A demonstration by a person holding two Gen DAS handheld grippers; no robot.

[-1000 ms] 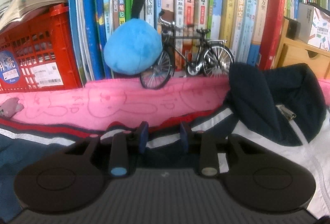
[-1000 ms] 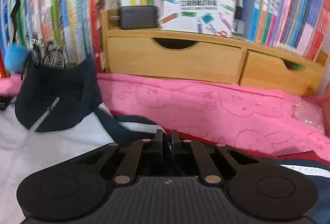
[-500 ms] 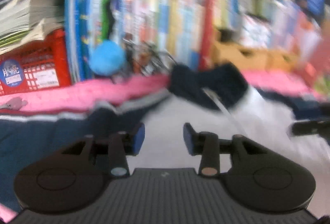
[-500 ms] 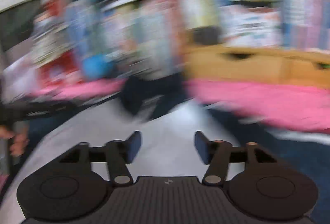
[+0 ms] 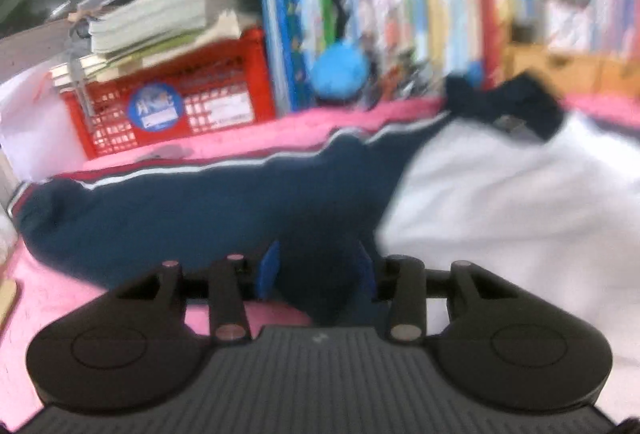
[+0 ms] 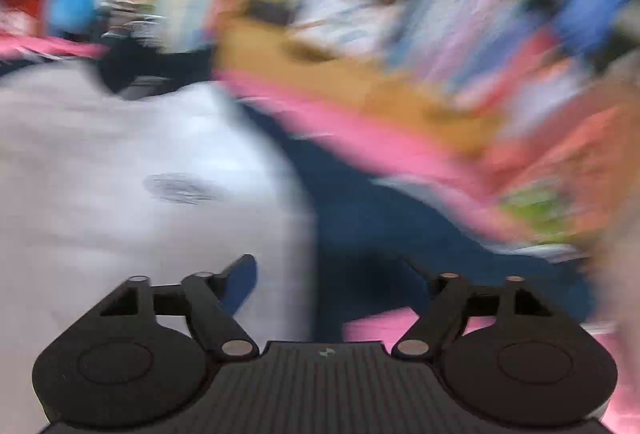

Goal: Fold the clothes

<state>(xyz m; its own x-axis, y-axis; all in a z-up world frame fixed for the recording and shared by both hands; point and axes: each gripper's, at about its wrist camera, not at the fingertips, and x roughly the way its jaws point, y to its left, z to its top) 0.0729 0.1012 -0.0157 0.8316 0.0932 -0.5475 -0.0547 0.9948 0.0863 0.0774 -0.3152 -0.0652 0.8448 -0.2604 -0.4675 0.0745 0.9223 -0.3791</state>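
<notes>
Left view: red crate seen far left under stacked papers; row of books behind. Jacket, navy sleeve and white body, spread flat on pink cloth. Left tool held with jaws apart over navy fabric, pads not pressing. Right view, blurred: right tool seen with jaws just opened wide, nothing gripped, above jacket edge; wooden drawers behind.

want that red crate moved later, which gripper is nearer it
Left. The left gripper sits over the jacket's navy sleeve, below the red crate; the right gripper is farther right.
</notes>
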